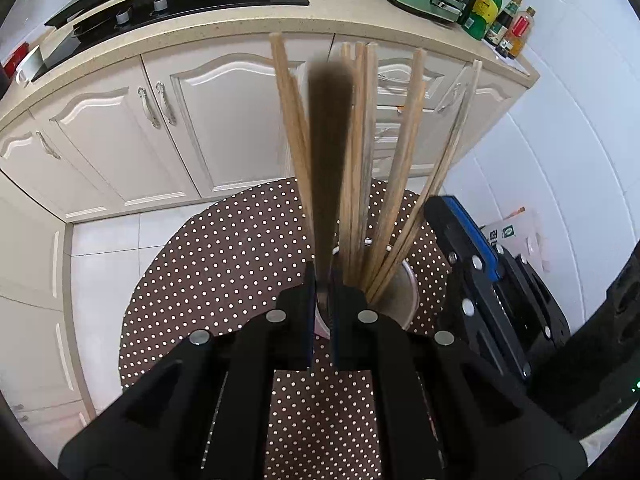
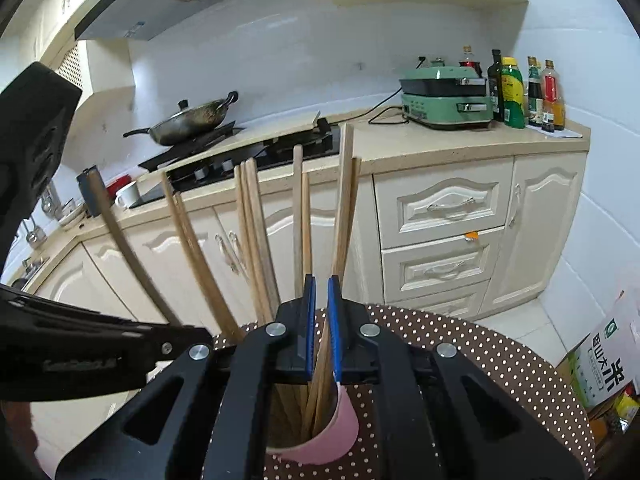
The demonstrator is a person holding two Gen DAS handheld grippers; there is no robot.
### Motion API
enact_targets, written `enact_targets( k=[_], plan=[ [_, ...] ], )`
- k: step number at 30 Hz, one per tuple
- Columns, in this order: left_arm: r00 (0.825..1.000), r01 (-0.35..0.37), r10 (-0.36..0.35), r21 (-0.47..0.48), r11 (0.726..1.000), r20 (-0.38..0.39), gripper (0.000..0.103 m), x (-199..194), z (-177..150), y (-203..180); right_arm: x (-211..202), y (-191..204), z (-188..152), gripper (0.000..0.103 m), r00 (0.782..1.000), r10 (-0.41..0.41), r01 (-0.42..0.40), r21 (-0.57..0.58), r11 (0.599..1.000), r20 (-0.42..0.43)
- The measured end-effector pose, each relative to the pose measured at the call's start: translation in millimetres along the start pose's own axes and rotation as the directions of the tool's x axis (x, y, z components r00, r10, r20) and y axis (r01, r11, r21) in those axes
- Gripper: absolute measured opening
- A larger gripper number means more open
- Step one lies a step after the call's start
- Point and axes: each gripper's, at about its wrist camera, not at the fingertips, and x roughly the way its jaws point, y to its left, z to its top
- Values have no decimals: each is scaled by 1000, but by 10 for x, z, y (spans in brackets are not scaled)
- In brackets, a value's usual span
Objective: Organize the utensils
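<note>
- Your left gripper (image 1: 322, 280) is pinching one dark, motion-blurred chopstick (image 1: 329, 152), its fingers pressed onto the stick just above the cup's rim.
- That stick stands nearly upright with its lower end inside the pink cup (image 2: 340, 428); in the left wrist view the cup (image 1: 400, 300) shows only as a pale rim behind your fingers.
- The cup holds a fan of light wooden chopsticks (image 2: 256, 240), tips down and tops splayed outward; the same bundle (image 1: 368, 152) leans mostly to the right in the left wrist view.
- Your right gripper (image 2: 322, 292) sits directly over the cup with its blue-padded fingers (image 2: 309, 320) drawn close together. Two sticks (image 2: 344, 208) pass through the narrow gap, though you cannot tell from this angle whether the pads actually press on them.
- The cup stands on the round table with the brown, white-dotted cloth (image 1: 224, 264).
- Behind it runs the cream counter (image 2: 440, 140), carrying a wok (image 2: 188, 120) on the black hob (image 2: 280, 148), a green appliance (image 2: 444, 104) and a row of bottles (image 2: 524, 92).
- A rice bag (image 2: 600, 356) sits low at the right edge.
</note>
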Motion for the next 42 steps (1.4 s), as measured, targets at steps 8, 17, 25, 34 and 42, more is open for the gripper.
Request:
enact_targets(
  k=[8, 17, 25, 34, 42],
  plan=[
    [999, -21, 21, 5, 1000, 41, 8, 48, -113, -23, -12, -49, -72, 13, 998, -16, 16, -7, 1000, -61],
    [998, -65, 65, 6, 998, 8, 27, 162, -282, -57, -110, -256, -145, 48, 992, -52, 56, 26, 998, -112],
    [993, -102, 102, 4, 995, 53, 53, 47, -455, -151, -295, -393, -161, 54, 990, -64, 68, 25, 997, -126],
    [988, -131, 134, -47, 990, 82, 53, -179, -729, -187, -736, -430, -167, 61, 992, -40, 39, -12, 999, -119],
    [976, -161, 169, -68, 985, 137, 55, -542, -1010, -339, -1199, -408, -150, 69, 995, -1, -2, -27, 1000, -102]
  ],
)
